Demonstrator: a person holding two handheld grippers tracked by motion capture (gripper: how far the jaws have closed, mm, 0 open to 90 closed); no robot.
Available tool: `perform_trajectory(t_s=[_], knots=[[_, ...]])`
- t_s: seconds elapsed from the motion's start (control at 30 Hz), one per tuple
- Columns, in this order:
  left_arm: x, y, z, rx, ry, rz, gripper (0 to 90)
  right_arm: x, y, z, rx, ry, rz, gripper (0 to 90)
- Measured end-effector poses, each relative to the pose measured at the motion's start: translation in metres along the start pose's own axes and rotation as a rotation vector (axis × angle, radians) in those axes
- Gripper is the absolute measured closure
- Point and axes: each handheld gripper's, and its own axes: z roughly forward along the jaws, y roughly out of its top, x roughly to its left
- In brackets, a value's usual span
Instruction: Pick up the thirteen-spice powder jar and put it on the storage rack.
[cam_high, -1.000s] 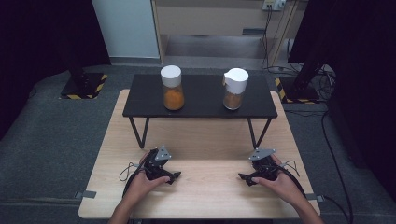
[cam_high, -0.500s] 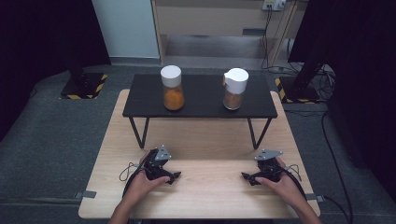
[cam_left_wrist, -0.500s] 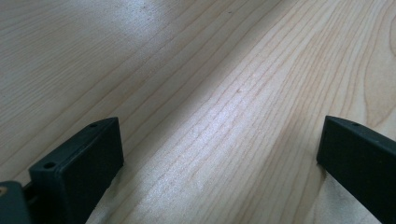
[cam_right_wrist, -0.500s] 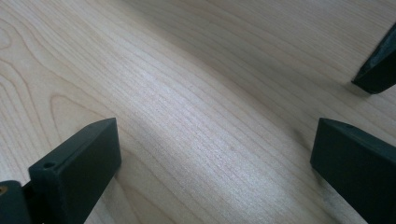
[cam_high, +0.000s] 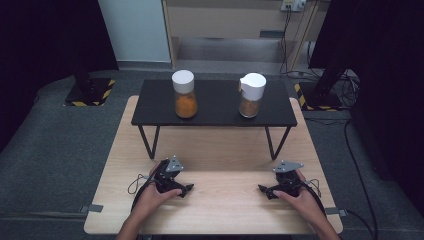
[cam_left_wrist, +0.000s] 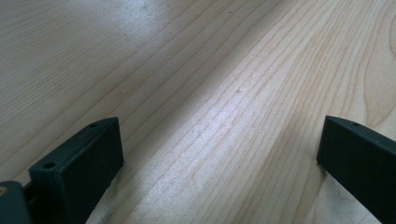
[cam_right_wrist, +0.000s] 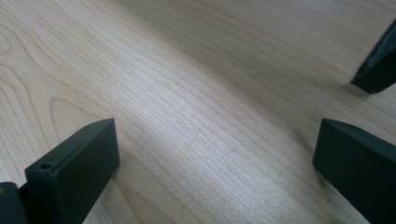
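Two clear jars stand on a low black table (cam_high: 215, 116). The left jar (cam_high: 184, 95) has a white lid and orange contents. The right jar (cam_high: 251, 96) holds brown contents under a white lid that sits askew. My left gripper (cam_high: 183, 188) rests low on the wooden table (cam_high: 220, 150) near the front edge. Its jaws are wide apart over bare wood in the left gripper view (cam_left_wrist: 217, 126). My right gripper (cam_high: 265, 190) lies opposite, pointing inward. Its jaws have just been opening and stand wide with nothing between them (cam_right_wrist: 217, 126).
The black table's thin legs (cam_high: 148, 142) stand on the wood ahead of both grippers. A black tip (cam_right_wrist: 378, 60) shows at the right gripper view's top right. Cables trail from both grippers. Grey floor surrounds the table, with stand bases and cables (cam_high: 320, 95) at the sides.
My right gripper has sunk a little toward the tabletop and shifted slightly right. The left gripper and both jars have not moved.
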Motion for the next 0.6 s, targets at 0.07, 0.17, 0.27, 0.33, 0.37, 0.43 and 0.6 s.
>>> perform_trajectory(t_s=[0.07, 0.17, 0.27, 0.33, 0.37, 0.43, 0.6], knots=[[0.0, 0.0, 0.0, 0.0, 0.0, 0.0, 0.0, 0.0011, 0.0, -0.0003, 0.001, -0.004, 0.003, 1.3], [0.0001, 0.0001, -0.0001, 0.001, 0.0, 0.001, 0.0, 0.002, -0.0004, -0.0004, -0.001, -0.008, 0.006, 1.3], [0.0001, 0.0001, -0.0001, 0.001, 0.0, 0.001, 0.0, 0.0028, -0.0007, -0.0005, -0.001, -0.011, 0.008, 1.4], [0.0001, 0.0002, -0.0001, 0.001, 0.0, 0.001, 0.0, 0.0034, -0.0008, -0.0006, -0.001, -0.014, 0.009, 1.4], [0.0001, 0.0001, -0.0001, 0.001, 0.0, 0.001, 0.0, 0.0035, -0.0008, -0.0006, -0.002, -0.014, 0.01, 1.4], [0.0002, 0.0002, -0.0001, 0.001, -0.001, 0.001, 0.0, 0.0035, -0.0008, -0.0006, -0.001, -0.014, 0.01, 1.4], [0.0003, 0.0002, -0.0001, 0.001, -0.001, 0.002, 0.0, 0.0035, -0.0008, -0.0006, -0.001, -0.014, 0.01, 1.4]])
